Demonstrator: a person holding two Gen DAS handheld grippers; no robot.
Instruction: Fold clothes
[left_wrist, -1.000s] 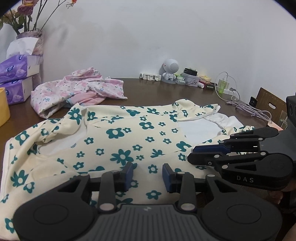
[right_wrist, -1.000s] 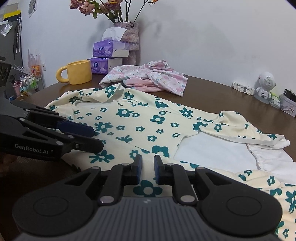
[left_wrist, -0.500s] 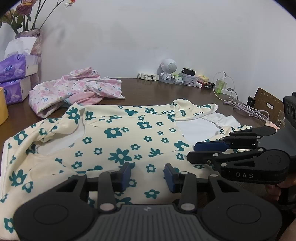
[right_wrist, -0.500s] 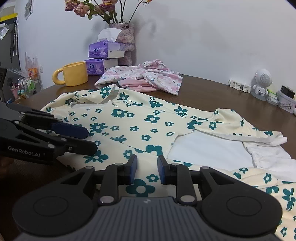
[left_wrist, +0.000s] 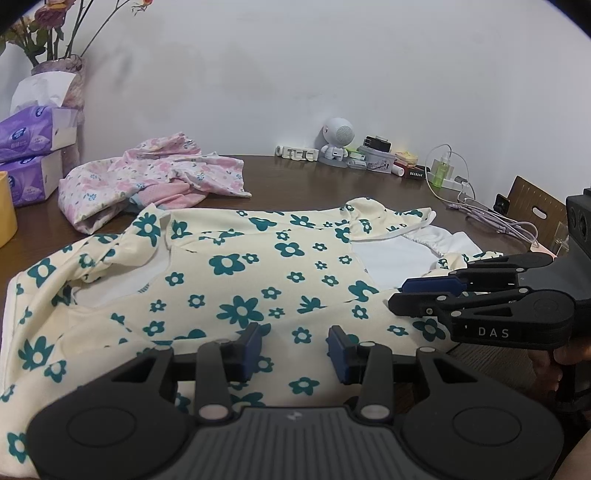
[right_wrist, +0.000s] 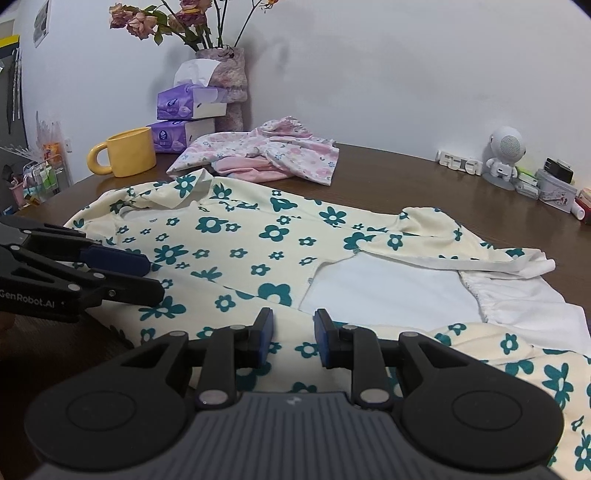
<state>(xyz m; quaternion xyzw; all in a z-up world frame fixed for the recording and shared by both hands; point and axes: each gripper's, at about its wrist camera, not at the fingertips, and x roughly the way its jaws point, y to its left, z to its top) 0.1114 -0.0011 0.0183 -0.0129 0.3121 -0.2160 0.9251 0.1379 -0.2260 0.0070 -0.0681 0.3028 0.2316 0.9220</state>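
Both claws (left (left_wrist: 295, 347), right (right_wrist: 293, 338)) open above dress (left_wrist: 236, 280).

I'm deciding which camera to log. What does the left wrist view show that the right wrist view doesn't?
Only the left wrist view shows the purple cables and green bottle. Only the right wrist view shows the whole yellow mug and the flowers' blooms. Both show the cream flowered garment, pink garment, white robot figure and both open grippers.

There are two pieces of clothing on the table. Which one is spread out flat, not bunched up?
The cream garment with teal flowers, lying spread under both grippers. The pink floral garment sits crumpled in a heap farther back, near the tissue boxes.
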